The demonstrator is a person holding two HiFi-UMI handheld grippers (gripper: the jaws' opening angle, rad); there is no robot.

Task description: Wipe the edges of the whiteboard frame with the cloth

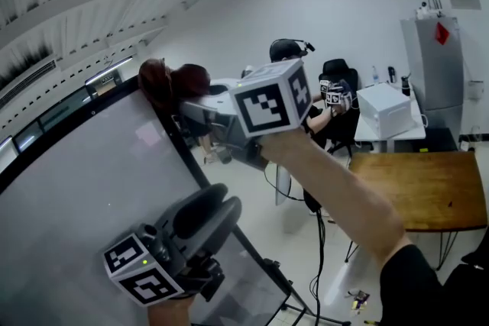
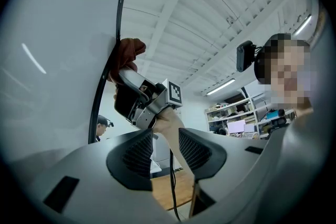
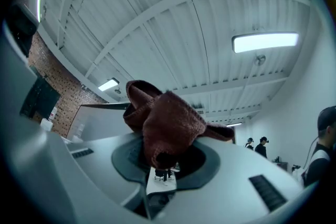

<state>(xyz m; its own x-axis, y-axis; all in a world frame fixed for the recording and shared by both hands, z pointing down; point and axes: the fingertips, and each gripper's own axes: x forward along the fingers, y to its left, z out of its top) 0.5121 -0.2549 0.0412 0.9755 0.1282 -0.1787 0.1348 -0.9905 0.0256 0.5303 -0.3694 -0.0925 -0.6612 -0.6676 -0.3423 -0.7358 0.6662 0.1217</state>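
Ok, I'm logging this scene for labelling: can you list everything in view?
large whiteboard with black frame: one, white, left side
dark red woven cloth: one, against the frame's edge
brown wooden table: one, right side
white box: one, on the white desk behind
grey metal cabinet: one, far right
person in dark clothes: at least one, at the back
left gripper: one, grey, jaws apart, empty
right gripper: one, grey, shut on the cloth

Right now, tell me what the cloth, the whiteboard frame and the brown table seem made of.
Cloth: soft woven or knitted fabric, dark red, nubbly surface, folds.
Whiteboard frame: thin black strip, smooth; plastic or painted metal, can't tell.
Brown table: wood or wood veneer, matte, streaky grain.
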